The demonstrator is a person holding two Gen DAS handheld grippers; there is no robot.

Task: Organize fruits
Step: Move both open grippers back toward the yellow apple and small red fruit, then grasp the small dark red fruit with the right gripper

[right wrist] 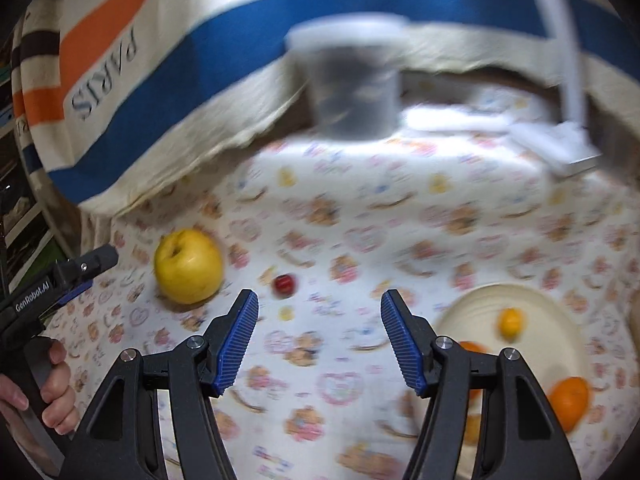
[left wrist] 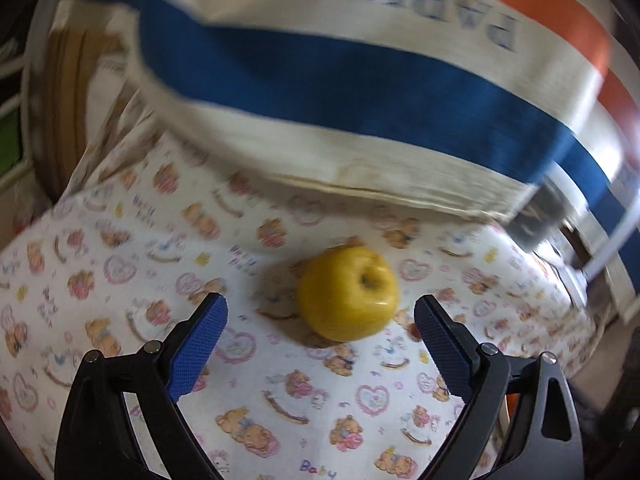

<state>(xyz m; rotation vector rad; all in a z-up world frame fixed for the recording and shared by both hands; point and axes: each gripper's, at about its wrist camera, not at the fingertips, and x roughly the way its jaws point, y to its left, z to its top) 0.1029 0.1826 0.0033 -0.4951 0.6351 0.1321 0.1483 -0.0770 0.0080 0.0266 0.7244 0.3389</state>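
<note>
Bear-print cloth covered the surface (left wrist: 120, 240) | left gripper (left wrist: 320, 320) released, jaws wide, apple (left wrist: 347, 294) just ahead between them, untouched | right gripper (right wrist: 318, 312) released, empty; cherry (right wrist: 284, 284) beyond, plate (right wrist: 560, 320) with oranges at right | advice: center jaws on apple's widest part, close gently | striped bag (left wrist: 360, 80) behind.

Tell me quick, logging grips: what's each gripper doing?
Left gripper: open, empty, yellow apple just ahead.
Right gripper: open, empty.
</note>
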